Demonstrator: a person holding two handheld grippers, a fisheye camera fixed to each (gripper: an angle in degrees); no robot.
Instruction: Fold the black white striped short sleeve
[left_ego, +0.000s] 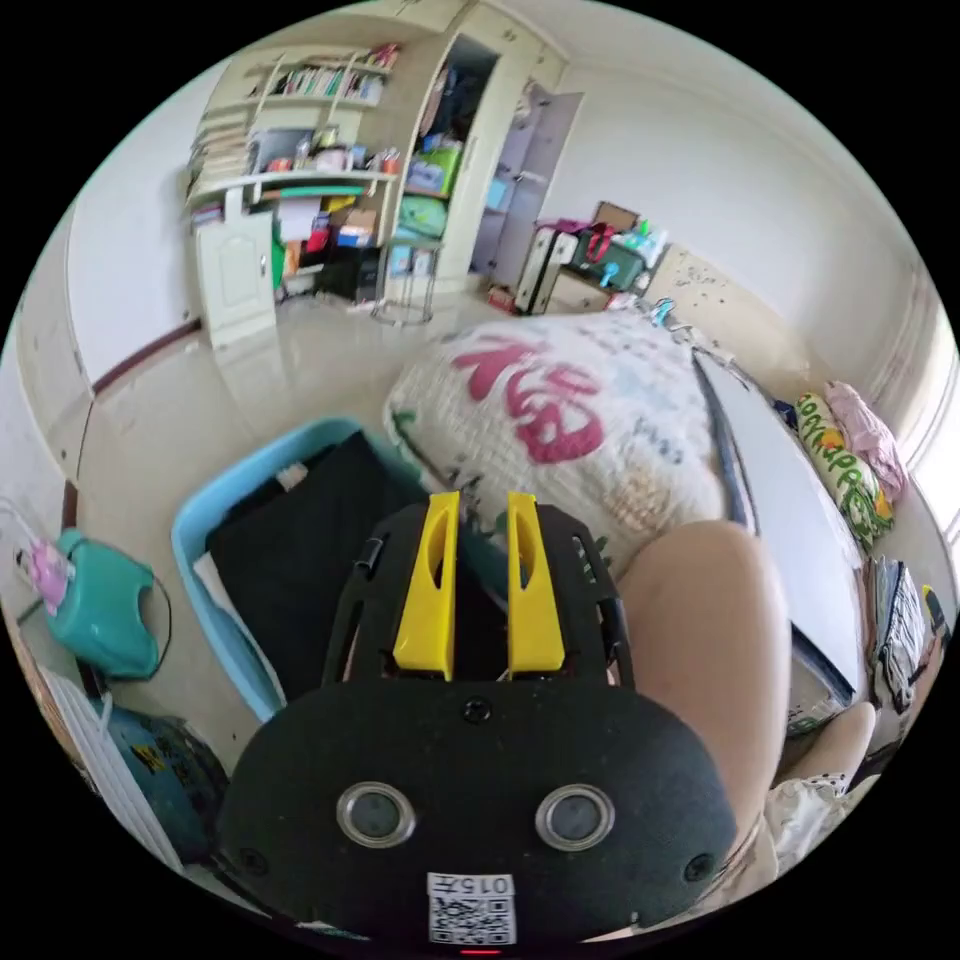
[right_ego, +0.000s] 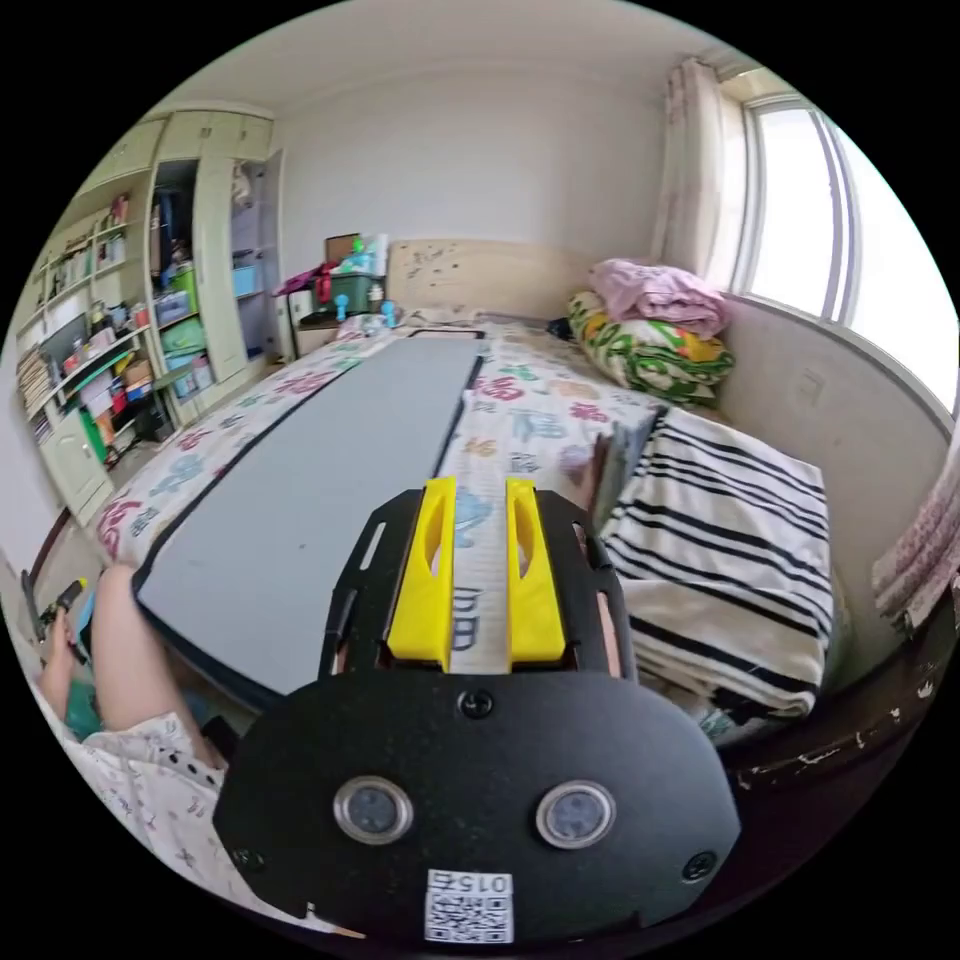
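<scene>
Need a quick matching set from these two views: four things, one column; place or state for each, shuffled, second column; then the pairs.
Things:
1. striped garment
2. blue basket
3. grey board
4. pink bedding

Places or states:
A. flat on the bed, along its length
B. on the floor, dark clothes inside
C. on top of the green patterned bundle, near the window
D. folded, on the bed beside the wall under the window

Pairs: 1-D, 2-B, 3-A, 4-C
</scene>
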